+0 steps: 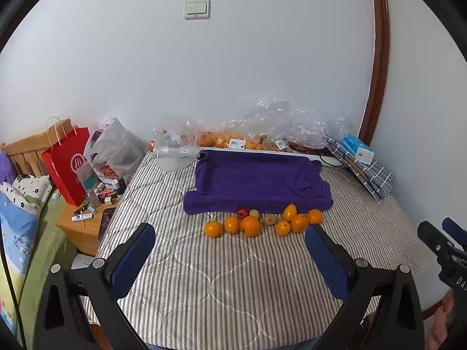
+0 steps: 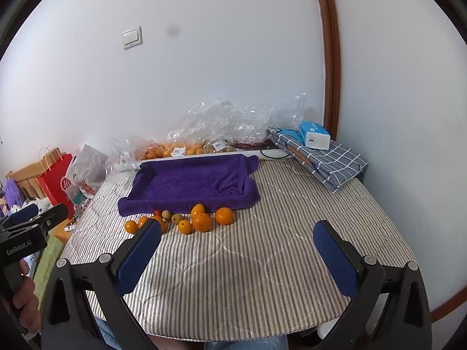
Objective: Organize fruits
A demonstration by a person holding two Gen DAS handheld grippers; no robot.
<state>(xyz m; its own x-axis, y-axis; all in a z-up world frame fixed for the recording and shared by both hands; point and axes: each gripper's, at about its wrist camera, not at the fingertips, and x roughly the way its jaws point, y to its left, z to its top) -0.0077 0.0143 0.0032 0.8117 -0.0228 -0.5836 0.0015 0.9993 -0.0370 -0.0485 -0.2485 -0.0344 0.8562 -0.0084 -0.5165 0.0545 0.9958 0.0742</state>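
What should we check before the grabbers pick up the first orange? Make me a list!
1. Left gripper open and empty: ok.
2. Right gripper open and empty: ok.
3. Fruits in the open on the striped cover, nothing on top of them: ok.
4. Purple towel bare, with room for fruit: ok.
5. Fruits apart enough to grab one alone: not ok, several touch.
6. Fruit firmness: cannot tell.

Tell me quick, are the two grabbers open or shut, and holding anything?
Left gripper: open, holding nothing.
Right gripper: open, holding nothing.
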